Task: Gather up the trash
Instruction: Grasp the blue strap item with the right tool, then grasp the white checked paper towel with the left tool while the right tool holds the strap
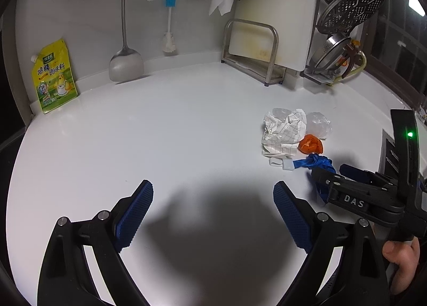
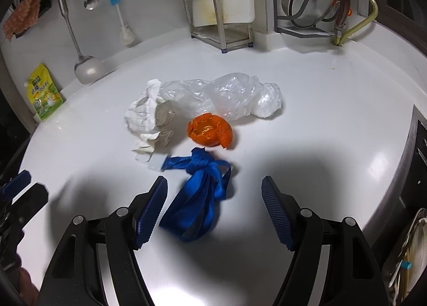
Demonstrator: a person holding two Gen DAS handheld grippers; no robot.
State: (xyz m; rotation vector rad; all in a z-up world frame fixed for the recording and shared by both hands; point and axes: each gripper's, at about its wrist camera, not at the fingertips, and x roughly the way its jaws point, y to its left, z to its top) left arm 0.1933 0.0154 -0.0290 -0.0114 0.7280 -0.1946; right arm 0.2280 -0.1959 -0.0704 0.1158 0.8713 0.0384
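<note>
Right hand-held gripper [image 2: 213, 210] wide open, holding nothing; blue knotted strap [image 2: 198, 199] lies on table [image 2: 333, 129] between its fingers, untouched. Orange peel [image 2: 209, 132], crumpled paper [image 2: 145, 119], plastic bag [image 2: 229, 97] just beyond.

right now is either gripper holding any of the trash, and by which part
Nothing is held. The left gripper is open over bare counter; the right gripper is open with the knotted blue strap lying between its fingers, ungripped.
</note>
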